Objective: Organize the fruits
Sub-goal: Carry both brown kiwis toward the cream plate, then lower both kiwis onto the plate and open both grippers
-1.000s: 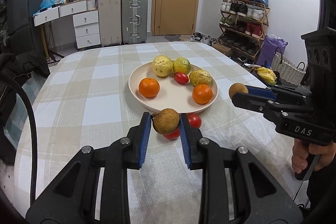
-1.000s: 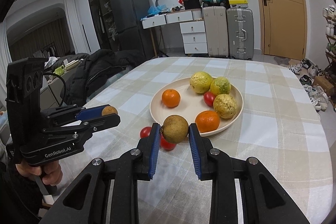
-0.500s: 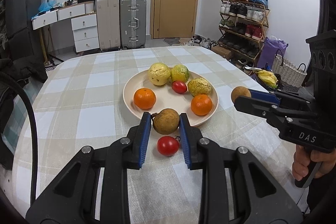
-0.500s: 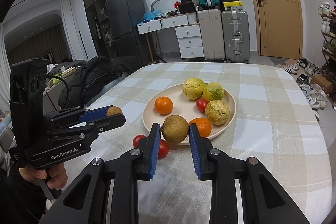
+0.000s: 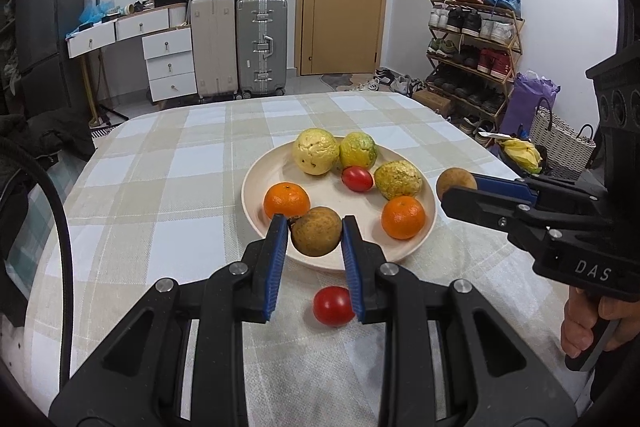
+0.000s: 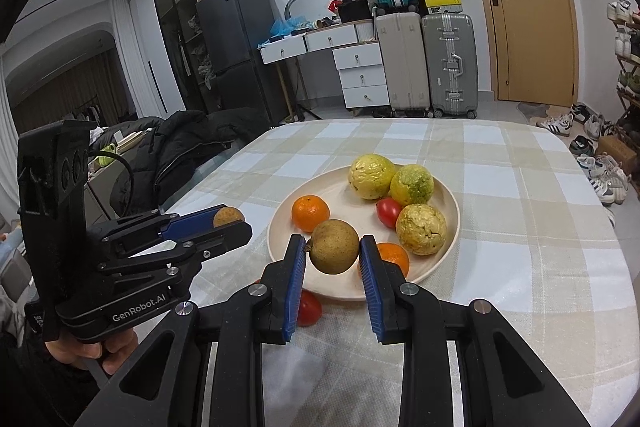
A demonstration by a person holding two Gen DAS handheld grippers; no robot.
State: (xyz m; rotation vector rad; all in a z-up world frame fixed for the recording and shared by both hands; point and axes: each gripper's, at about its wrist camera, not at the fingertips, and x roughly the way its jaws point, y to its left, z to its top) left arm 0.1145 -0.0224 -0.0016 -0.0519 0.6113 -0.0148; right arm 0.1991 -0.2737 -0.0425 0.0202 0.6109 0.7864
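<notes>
The left gripper point(image 5: 315, 231) is clamped on a round brown fruit point(image 5: 316, 231) over the plate's point(image 5: 256, 183) near rim. The right gripper point(image 6: 333, 253) pinches a second brown fruit point(image 6: 334, 246), stem leftward, above the plate. Housings read "GenRobot.AI" and "DAS".

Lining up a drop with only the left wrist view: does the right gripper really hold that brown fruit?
Observer: Yes. In the right wrist view, the right gripper is shut on the brown fruit, pinched between both pads.
Operator: Where is it against the plate?
Observer: It appears over the plate's near rim, in front of an orange.
Operator: Anything below?
Observer: A tomato lies on the cloth just short of the rim, partly behind one finger.
</notes>
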